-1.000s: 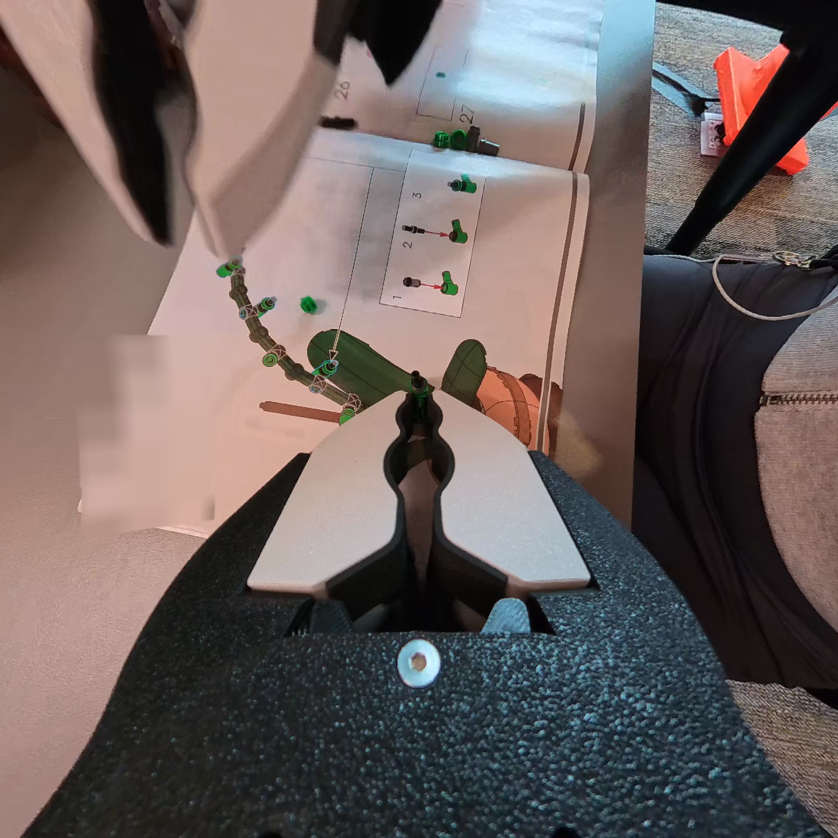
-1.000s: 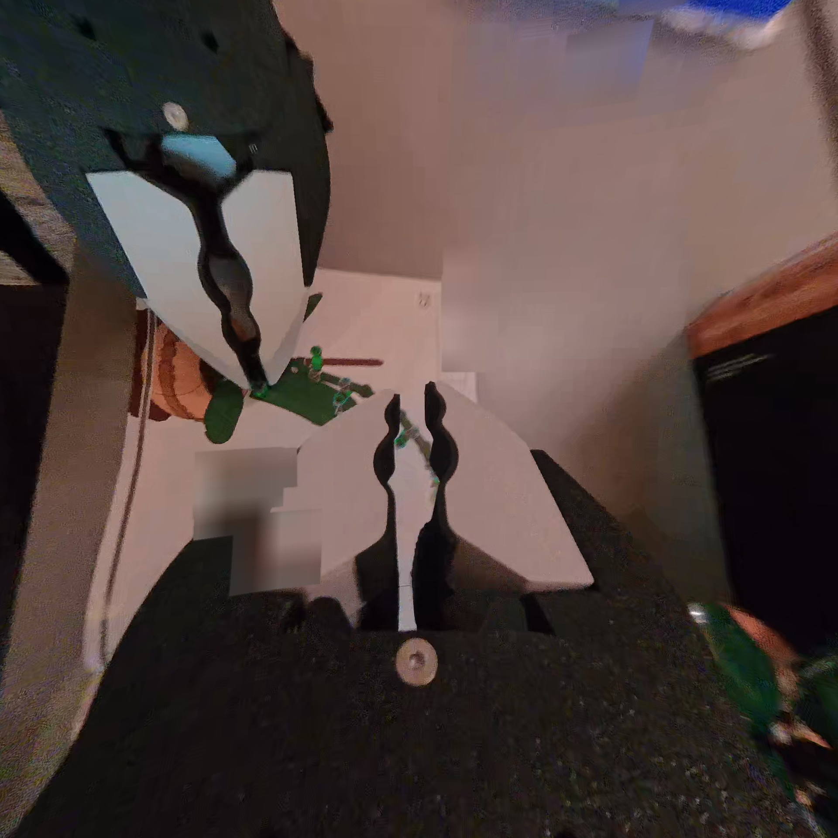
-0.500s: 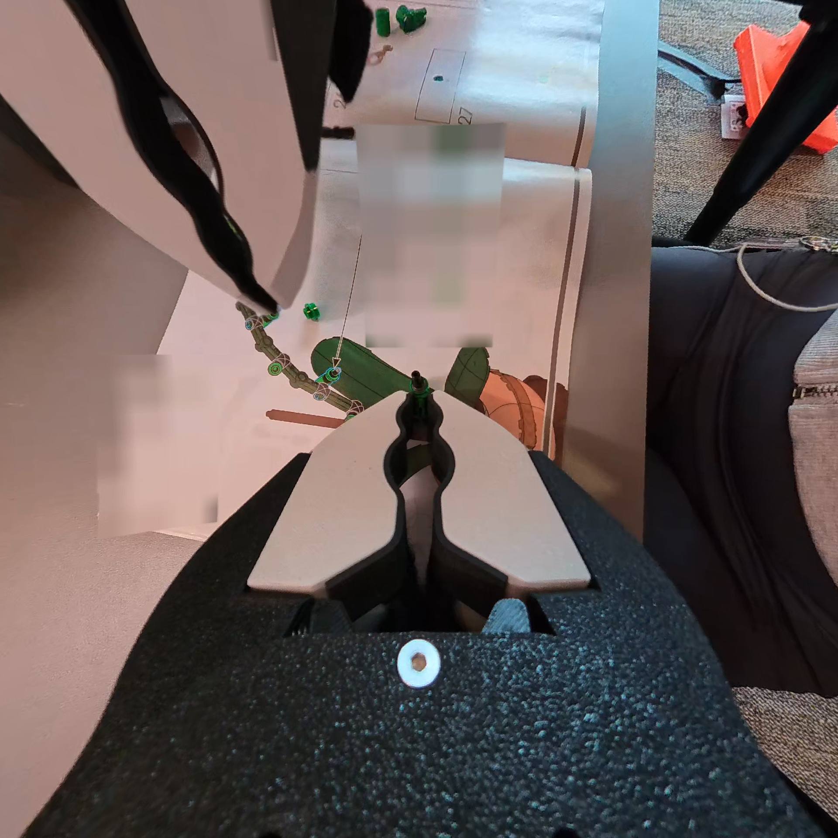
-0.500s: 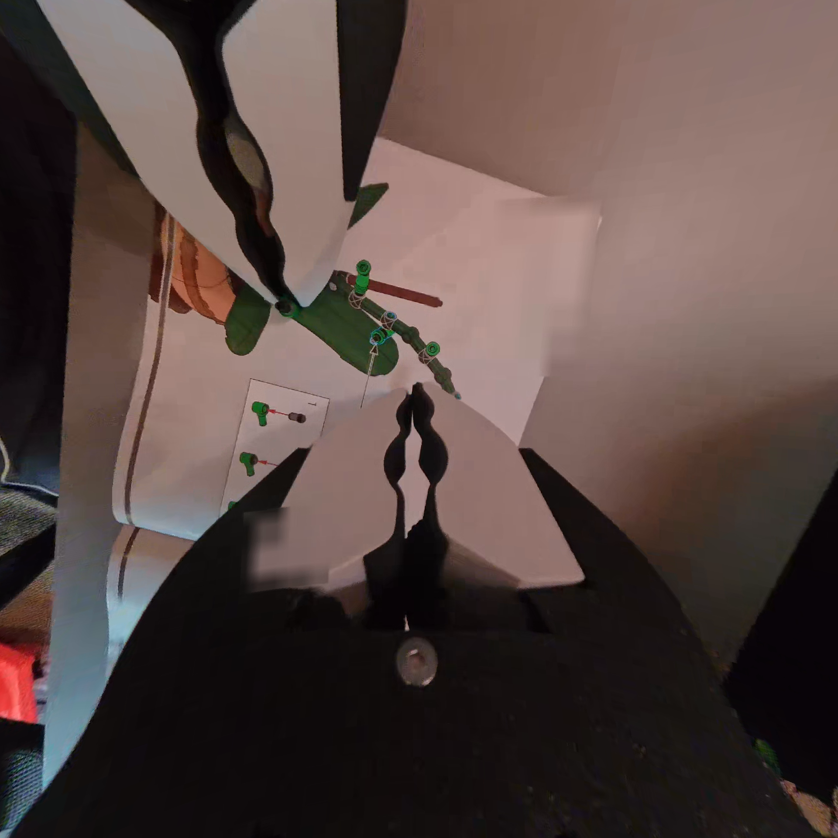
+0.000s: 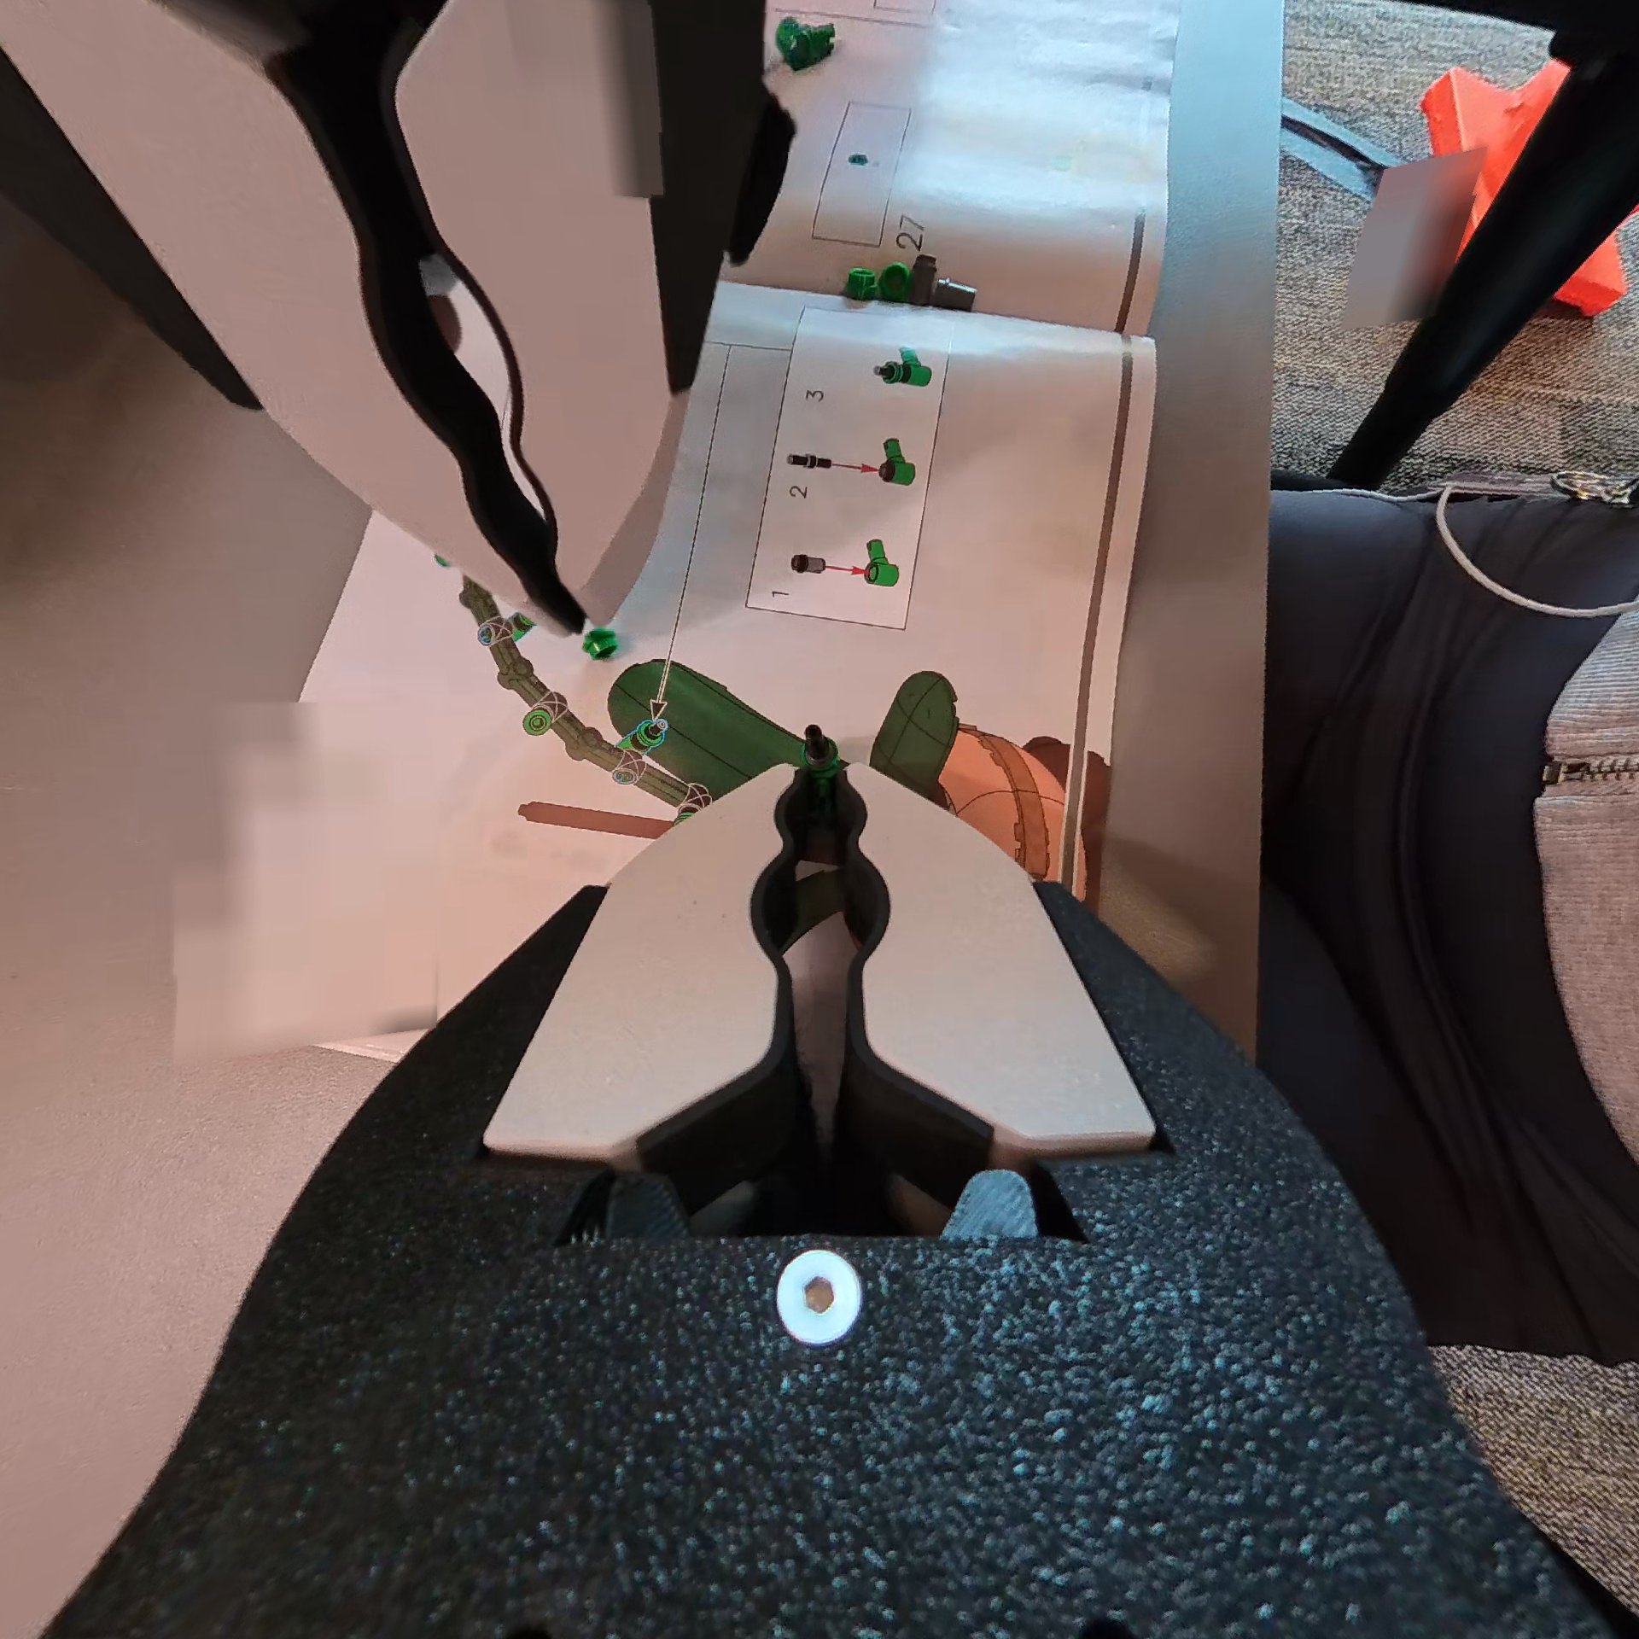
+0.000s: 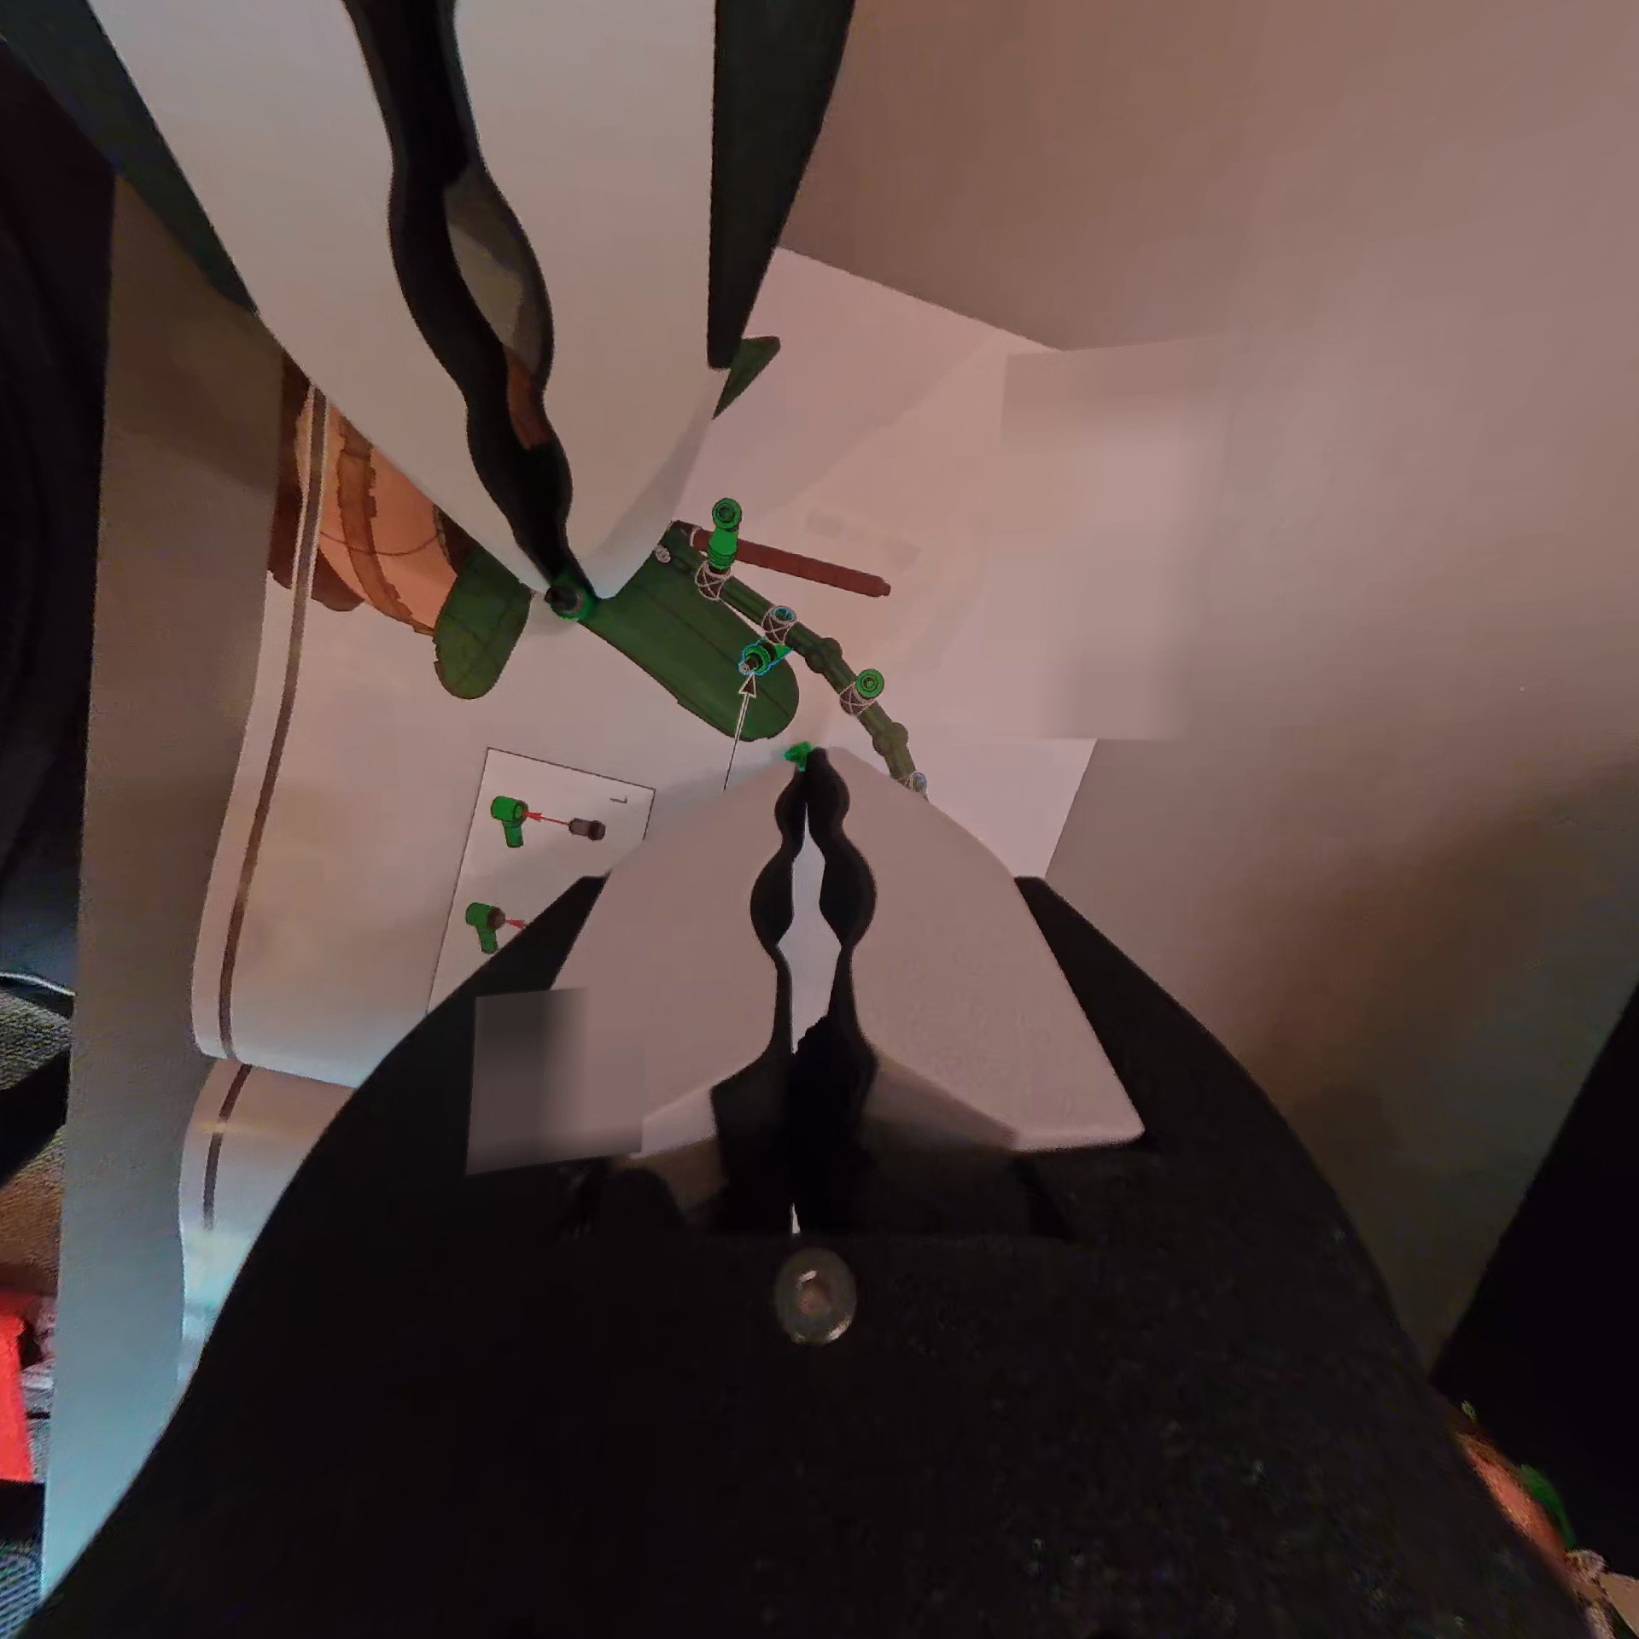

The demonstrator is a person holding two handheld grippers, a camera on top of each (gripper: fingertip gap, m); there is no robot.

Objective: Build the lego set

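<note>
My left gripper (image 5: pixel 820 773) is shut on a small green connector with a black pin (image 5: pixel 816 743) that sticks out past the fingertips, just above the open instruction booklet (image 5: pixel 1002 674). The right wrist view shows the same grasp, with the left gripper (image 6: pixel 568 596) at the upper left. My right gripper (image 6: pixel 811 764) is shut with nothing between its pads. Its tips rest beside a loose small green piece (image 6: pixel 797 755) that lies on the page. In the left wrist view the right gripper (image 5: pixel 568 621) comes down from the upper left, with that green piece (image 5: pixel 601 640) just to the right of its tips.
More small green and black parts (image 5: pixel 905 284) lie on the booklet's fold, and another green part (image 5: pixel 803 44) lies farther back. The grey table edge (image 5: pixel 1188 798) runs along the right. Beyond it are dark clothing (image 5: pixel 1419 798), a black leg (image 5: pixel 1508 266) and an orange object (image 5: pixel 1499 106) on the carpet. One gripper's finger ends stand about 7 centimetres off the other's.
My right gripper's jaws closed from a narrow gap and it came down to the page beside the loose green piece. The left gripper kept its hold and barely moved.
</note>
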